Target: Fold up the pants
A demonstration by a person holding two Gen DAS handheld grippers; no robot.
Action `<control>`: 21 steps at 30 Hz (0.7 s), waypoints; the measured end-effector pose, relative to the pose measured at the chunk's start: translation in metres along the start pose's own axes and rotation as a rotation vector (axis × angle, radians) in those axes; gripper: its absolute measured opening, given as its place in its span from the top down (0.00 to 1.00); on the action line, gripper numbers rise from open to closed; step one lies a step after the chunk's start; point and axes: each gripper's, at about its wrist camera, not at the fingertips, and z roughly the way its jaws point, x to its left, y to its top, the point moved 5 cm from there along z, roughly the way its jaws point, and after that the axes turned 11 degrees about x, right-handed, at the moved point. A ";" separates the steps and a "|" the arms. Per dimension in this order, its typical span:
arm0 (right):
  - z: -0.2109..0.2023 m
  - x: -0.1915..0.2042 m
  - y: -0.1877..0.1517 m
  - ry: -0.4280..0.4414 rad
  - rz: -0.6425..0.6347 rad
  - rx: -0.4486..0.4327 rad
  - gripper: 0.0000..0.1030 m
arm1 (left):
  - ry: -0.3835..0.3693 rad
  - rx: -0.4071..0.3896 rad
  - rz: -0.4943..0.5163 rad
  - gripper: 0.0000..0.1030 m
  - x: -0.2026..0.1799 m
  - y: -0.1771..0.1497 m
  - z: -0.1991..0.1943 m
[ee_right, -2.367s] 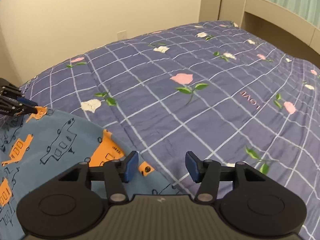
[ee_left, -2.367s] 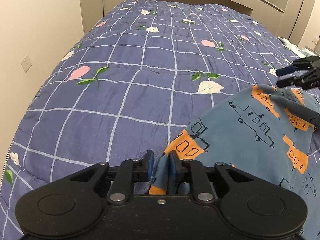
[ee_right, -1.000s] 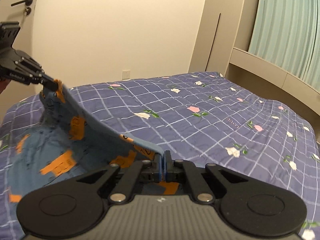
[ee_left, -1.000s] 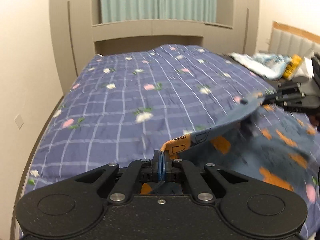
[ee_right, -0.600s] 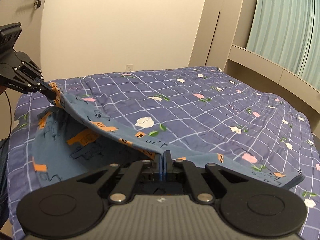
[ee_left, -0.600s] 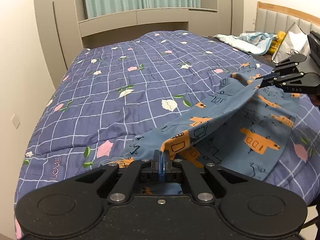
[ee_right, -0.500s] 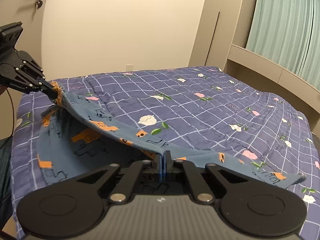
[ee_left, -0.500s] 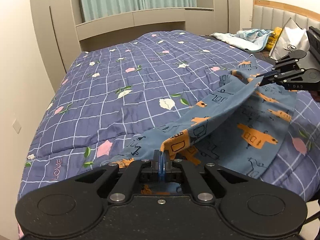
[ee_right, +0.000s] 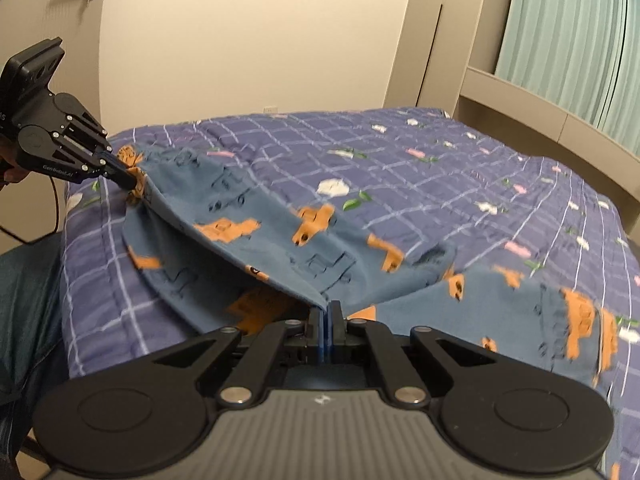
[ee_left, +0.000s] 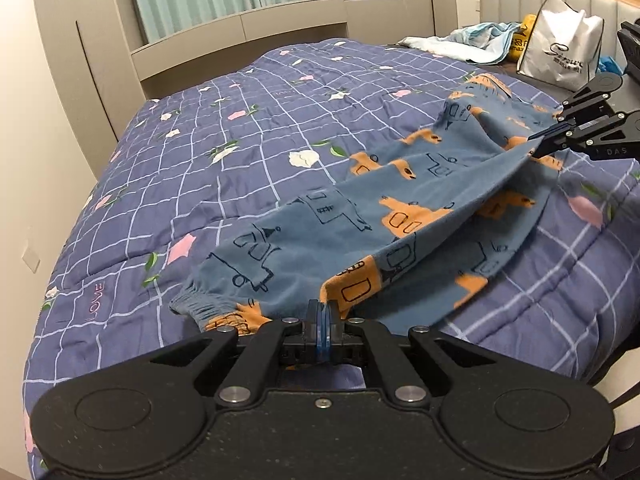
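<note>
Across the near part of the checked quilt (ee_left: 200, 184), the blue pants (ee_left: 400, 208) hang stretched between the left gripper (ee_left: 322, 318) and the right gripper (ee_right: 325, 316), each pinching one edge with fingers pressed together.

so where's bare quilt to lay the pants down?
Bare quilt runs from the pants to the window-side ledge. Crowded by the headboard: white bag, crumpled cloth. Left gripper and right gripper both clamp the pants.
</note>
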 end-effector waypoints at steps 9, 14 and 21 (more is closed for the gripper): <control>-0.002 0.008 -0.015 -0.001 -0.024 0.014 0.99 | -0.006 0.013 0.057 1.00 -0.010 -0.013 0.003; 0.004 0.016 -0.025 -0.010 -0.056 0.039 0.99 | -0.023 0.056 0.058 1.00 -0.013 -0.017 0.013; 0.007 0.014 -0.032 -0.012 -0.026 0.022 0.91 | -0.074 0.082 -0.055 0.79 -0.013 -0.016 0.017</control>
